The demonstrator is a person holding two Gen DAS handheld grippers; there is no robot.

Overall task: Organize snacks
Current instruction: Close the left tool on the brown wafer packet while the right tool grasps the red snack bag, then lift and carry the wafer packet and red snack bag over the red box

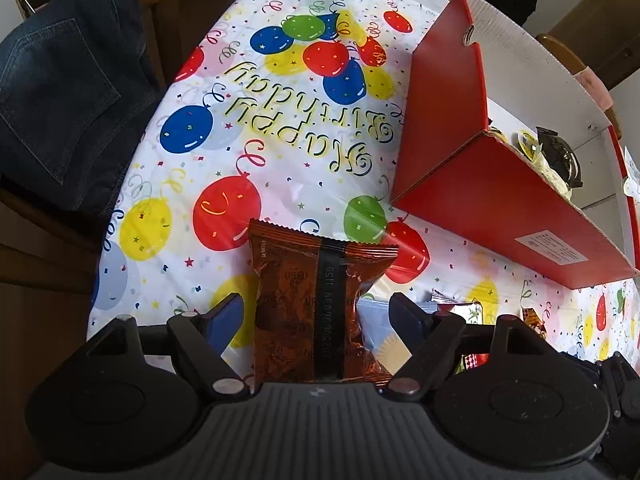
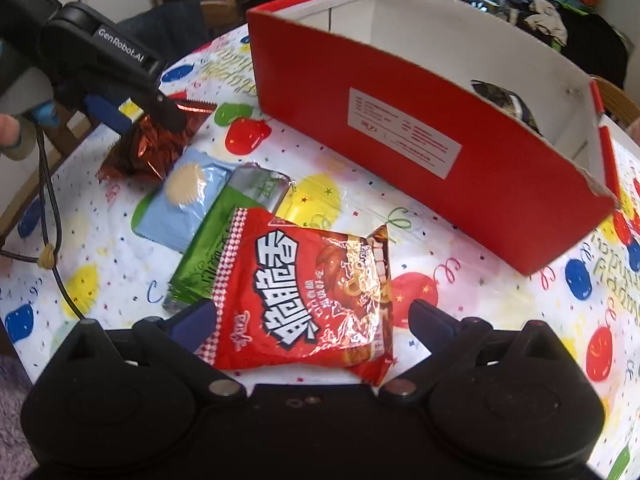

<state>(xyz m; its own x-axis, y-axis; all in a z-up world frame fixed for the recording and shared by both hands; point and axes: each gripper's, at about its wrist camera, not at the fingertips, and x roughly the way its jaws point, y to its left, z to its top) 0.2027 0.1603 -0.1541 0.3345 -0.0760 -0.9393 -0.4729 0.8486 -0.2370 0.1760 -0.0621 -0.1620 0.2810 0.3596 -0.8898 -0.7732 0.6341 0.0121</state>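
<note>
An orange-brown foil biscuit packet lies flat on the balloon tablecloth. My left gripper is open astride it, with a gap between each blue pad and the packet. The right wrist view shows this gripper angled down over the same packet. A red snack bag lies between the fingers of my right gripper, which is open; the left pad is at the bag's edge and the right pad stands apart. The red cardboard box stands open behind and holds a few snacks.
A light blue packet and a green packet lie between the two grippers, the green one partly under the red bag. Jeans hang on a chair past the table's left edge. A dark cable trails over the cloth.
</note>
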